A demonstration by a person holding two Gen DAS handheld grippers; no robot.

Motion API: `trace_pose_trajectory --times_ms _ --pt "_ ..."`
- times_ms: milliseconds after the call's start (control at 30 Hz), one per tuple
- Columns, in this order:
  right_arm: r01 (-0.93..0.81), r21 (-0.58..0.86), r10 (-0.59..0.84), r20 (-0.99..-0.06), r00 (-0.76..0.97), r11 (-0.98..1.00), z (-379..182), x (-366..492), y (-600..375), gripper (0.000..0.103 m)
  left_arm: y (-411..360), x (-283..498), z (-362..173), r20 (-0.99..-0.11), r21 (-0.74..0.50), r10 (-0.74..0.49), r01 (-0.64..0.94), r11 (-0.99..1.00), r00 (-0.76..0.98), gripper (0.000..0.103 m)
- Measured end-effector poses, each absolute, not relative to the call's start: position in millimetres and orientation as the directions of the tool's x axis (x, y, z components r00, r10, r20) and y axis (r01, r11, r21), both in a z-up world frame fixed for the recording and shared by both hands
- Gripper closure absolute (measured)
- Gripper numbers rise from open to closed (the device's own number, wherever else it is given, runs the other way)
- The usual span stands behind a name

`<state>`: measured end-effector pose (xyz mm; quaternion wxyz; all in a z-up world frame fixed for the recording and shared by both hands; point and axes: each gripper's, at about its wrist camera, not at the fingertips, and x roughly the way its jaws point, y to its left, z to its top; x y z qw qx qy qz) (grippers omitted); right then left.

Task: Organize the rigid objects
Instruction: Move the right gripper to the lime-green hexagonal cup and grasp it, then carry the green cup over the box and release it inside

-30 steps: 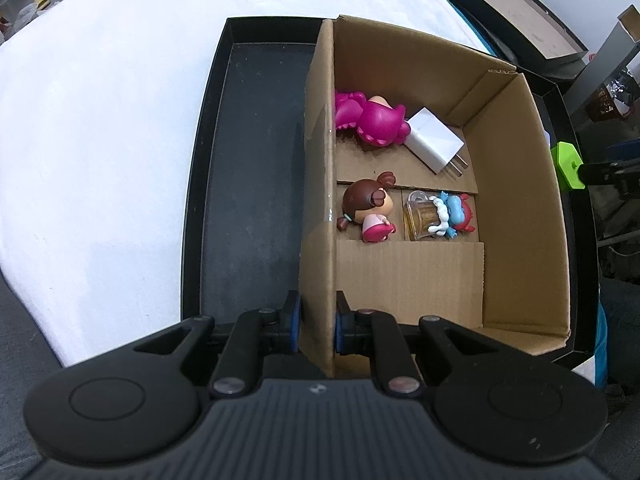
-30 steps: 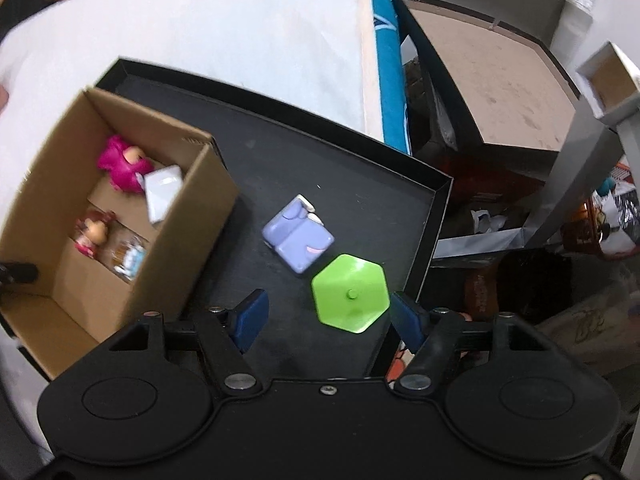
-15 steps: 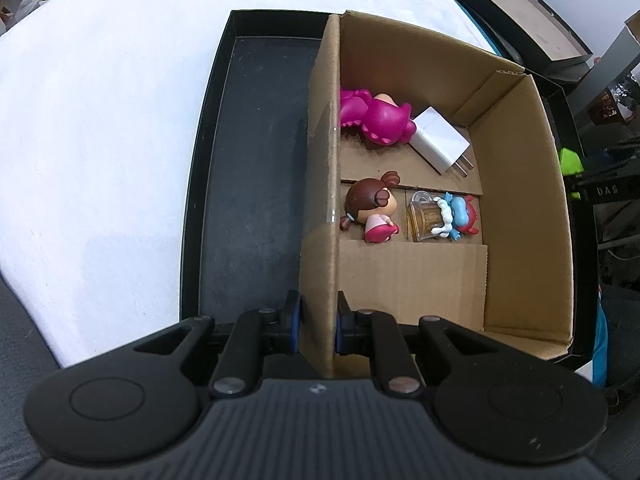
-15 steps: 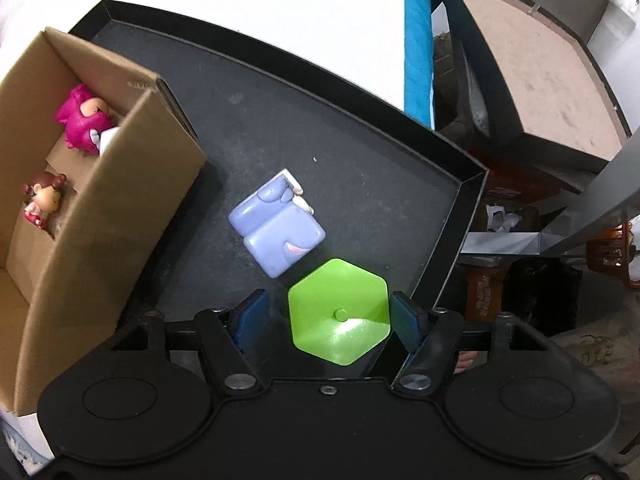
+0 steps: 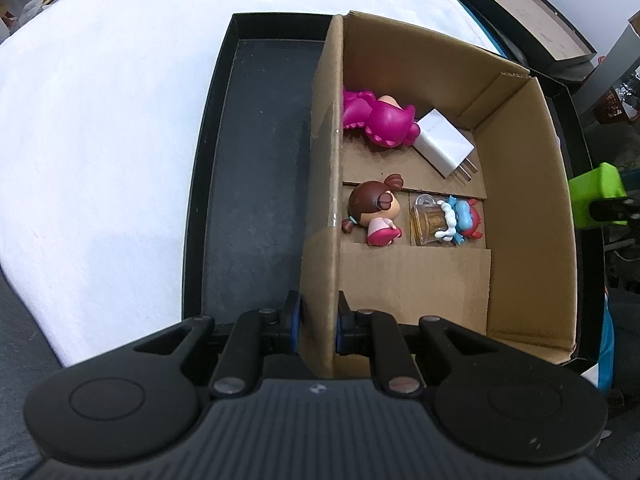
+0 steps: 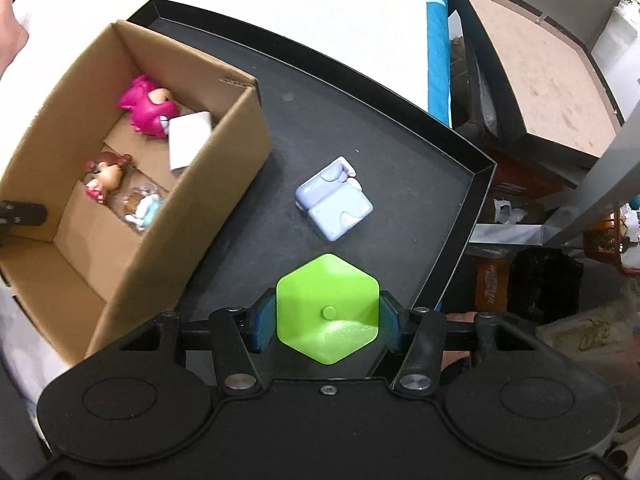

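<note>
My left gripper (image 5: 318, 326) is shut on the left wall of the cardboard box (image 5: 322, 208), which stands in a black tray (image 5: 256, 160). Inside the box lie a pink figurine (image 5: 380, 122), a white charger (image 5: 444, 146), a brown-haired doll (image 5: 374, 212) and a blue figure with a clear mug (image 5: 444, 222). My right gripper (image 6: 327, 322) is shut on a green hexagonal block (image 6: 327, 308) and holds it above the tray (image 6: 400, 152). A lilac toy (image 6: 334, 204) lies on the tray just beyond it. The box (image 6: 224, 200) is to the left.
The tray sits on a white table (image 5: 100, 112). Off the table's right edge are a blue strip (image 6: 436, 40), a brown-topped black box (image 6: 532, 64) and floor clutter (image 6: 540, 280). A hand shows at the far left in the right wrist view (image 6: 10, 40).
My right gripper came down around the green block, closed on it and lifted it off the tray. My left gripper kept its hold on the box wall.
</note>
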<state>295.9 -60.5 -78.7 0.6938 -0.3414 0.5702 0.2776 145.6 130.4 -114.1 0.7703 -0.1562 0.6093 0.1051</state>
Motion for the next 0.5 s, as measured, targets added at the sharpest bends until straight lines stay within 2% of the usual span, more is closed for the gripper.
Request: trace_pose_trajectory --times_ms 500 --pt "-0.773 -0.142 0.076 -0.968 0.239 0.618 -15.3 275.3 -41.1 0.052 137.5 144.2 -113.4 -0.967 -0.131 -0.038 -0.362 0.923 0.253 0.088"
